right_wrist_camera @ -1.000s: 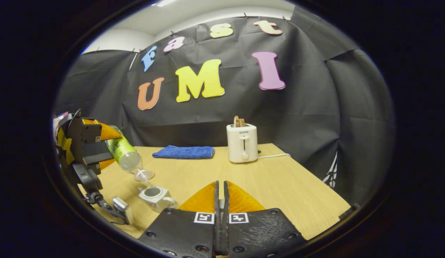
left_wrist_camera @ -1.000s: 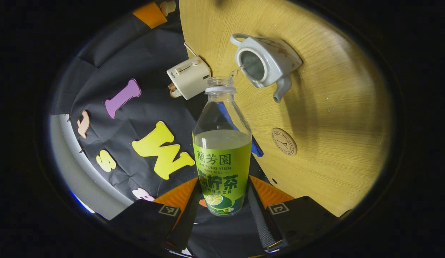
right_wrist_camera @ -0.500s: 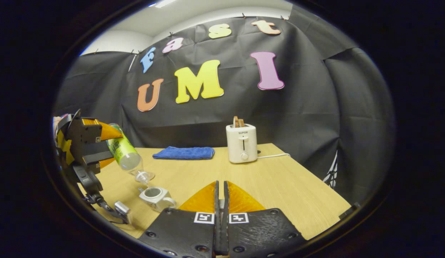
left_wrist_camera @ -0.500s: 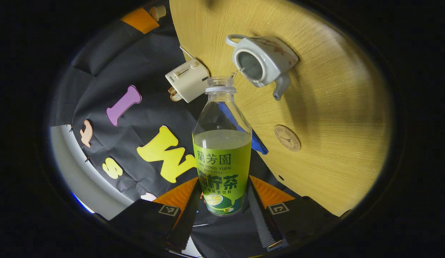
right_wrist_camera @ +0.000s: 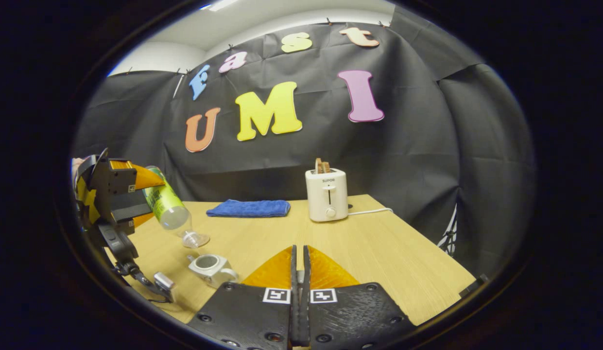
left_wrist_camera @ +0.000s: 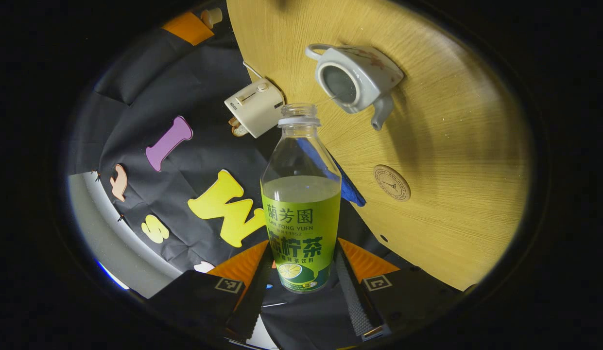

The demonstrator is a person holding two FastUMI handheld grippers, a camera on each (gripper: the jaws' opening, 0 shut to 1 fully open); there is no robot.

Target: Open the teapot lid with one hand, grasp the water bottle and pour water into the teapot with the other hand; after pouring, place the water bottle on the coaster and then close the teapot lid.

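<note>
My left gripper is shut on a clear water bottle with a green label, tilted neck-down and uncapped, about half full. Just past its mouth stands the white teapot with no lid on it; a thin thread of water runs into its opening. The round coaster lies bare on the wooden table, nearer than the pot. In the right gripper view the bottle leans over the teapot at the left. My right gripper is shut on the teapot lid, which is mostly hidden, and held high above the table.
A white toaster with toast in it stands at the table's back edge, its cord trailing right. A folded blue cloth lies to its left. The left gripper's body and cable hang at the table's left edge.
The stream from the bottle into the teapot has thinned to a thread. The left gripper has eased the bottle back slightly. The right gripper has held still.
</note>
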